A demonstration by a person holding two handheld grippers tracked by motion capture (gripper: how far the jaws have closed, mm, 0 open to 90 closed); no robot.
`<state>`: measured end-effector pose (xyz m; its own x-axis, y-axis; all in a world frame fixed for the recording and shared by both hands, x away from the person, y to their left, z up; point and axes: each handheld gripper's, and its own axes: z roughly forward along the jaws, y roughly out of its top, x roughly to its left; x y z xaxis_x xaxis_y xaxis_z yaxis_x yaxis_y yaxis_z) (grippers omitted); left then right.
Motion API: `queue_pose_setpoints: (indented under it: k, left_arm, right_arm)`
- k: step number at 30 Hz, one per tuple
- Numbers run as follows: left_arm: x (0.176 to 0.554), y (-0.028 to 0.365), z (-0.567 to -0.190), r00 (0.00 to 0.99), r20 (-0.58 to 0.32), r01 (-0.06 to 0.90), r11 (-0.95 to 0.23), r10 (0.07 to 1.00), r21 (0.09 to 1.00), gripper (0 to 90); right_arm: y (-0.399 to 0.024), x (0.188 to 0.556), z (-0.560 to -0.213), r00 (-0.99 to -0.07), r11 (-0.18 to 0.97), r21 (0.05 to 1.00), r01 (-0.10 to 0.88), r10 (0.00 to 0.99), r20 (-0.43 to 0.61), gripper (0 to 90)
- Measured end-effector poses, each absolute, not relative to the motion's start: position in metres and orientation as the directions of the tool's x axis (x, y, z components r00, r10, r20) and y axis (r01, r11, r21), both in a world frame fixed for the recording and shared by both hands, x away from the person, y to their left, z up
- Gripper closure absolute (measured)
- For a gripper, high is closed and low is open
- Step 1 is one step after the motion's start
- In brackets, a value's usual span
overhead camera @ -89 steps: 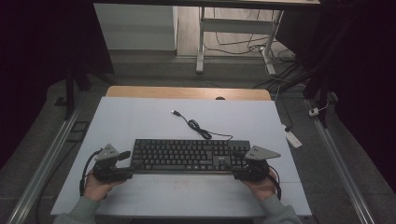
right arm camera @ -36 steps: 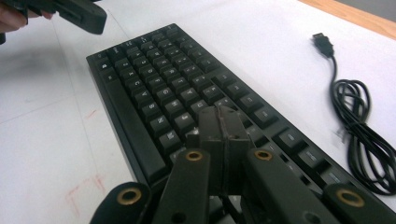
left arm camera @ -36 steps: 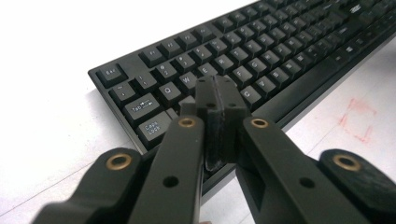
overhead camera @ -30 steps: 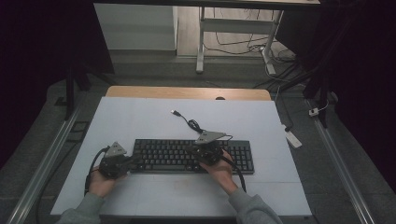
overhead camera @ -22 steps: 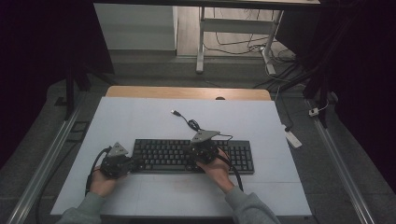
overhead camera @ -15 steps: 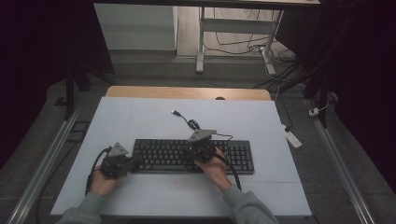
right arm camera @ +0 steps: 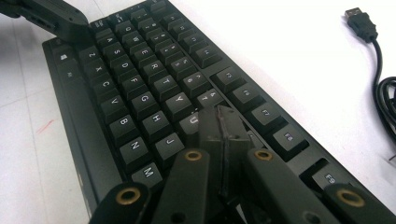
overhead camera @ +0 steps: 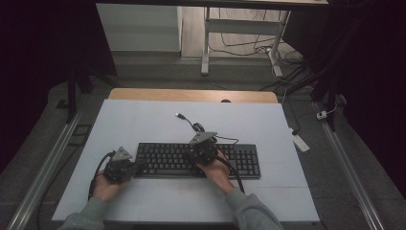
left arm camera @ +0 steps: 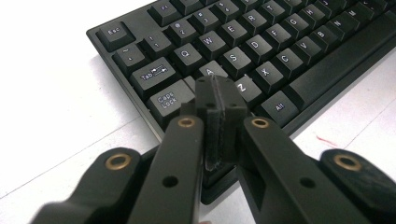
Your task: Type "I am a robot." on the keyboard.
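Two claws are sitting pinched shut, holding nothing. I'm hovering my right claw (overhead camera: 203, 152) over the keyboard (overhead camera: 198, 160), which is lying lengthwise along the desk's (overhead camera: 143, 124) near edge; its tip is pointing down at the I key (right arm camera: 211, 99), while my left claw (overhead camera: 125, 167) is waiting by Caps Lock (left arm camera: 170, 99).

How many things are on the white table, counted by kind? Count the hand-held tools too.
Keyboard: 1
USB cable: 1
Hand-held tools, the left tool and the right tool: 2
Total: 4
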<state>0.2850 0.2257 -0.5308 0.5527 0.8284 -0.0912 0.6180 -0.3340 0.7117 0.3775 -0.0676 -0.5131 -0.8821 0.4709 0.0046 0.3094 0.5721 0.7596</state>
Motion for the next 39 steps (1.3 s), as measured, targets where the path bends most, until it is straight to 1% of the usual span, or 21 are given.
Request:
queue_pose_setpoints:
  k: [25,29,35,36,37,39]
  left_arm:
    - [0.285,0.224,-0.533,0.554,-0.086,0.621,-0.342,0.828,0.705,88.9]
    - [0.284,0.224,-0.528,0.557,-0.096,0.605,-0.324,0.825,0.728,88.9]
    - [0.282,0.225,-0.522,0.558,-0.100,0.583,-0.303,0.824,0.754,88.1]
    - [0.281,0.225,-0.522,0.557,-0.102,0.581,-0.299,0.824,0.757,86.8]
    - [0.281,0.226,-0.522,0.555,-0.105,0.581,-0.294,0.825,0.759,86.8]
    - [0.282,0.227,-0.521,0.555,-0.116,0.581,-0.284,0.824,0.762,84.1]
  right_arm:
    - [-0.061,0.382,-0.518,-0.879,0.599,0.736,0.317,0.476,-0.009,89.6]
    - [-0.063,0.379,-0.511,-0.880,0.577,0.765,0.288,0.474,-0.026,89.6]
    - [-0.068,0.376,-0.504,-0.884,0.558,0.784,0.272,0.467,-0.026,89.5]
    - [-0.071,0.376,-0.504,-0.887,0.550,0.787,0.280,0.462,-0.007,85.0]
    - [-0.071,0.376,-0.504,-0.887,0.550,0.787,0.280,0.462,-0.007,85.0]
    - [-0.073,0.377,-0.504,-0.885,0.541,0.788,0.294,0.466,0.010,78.5]
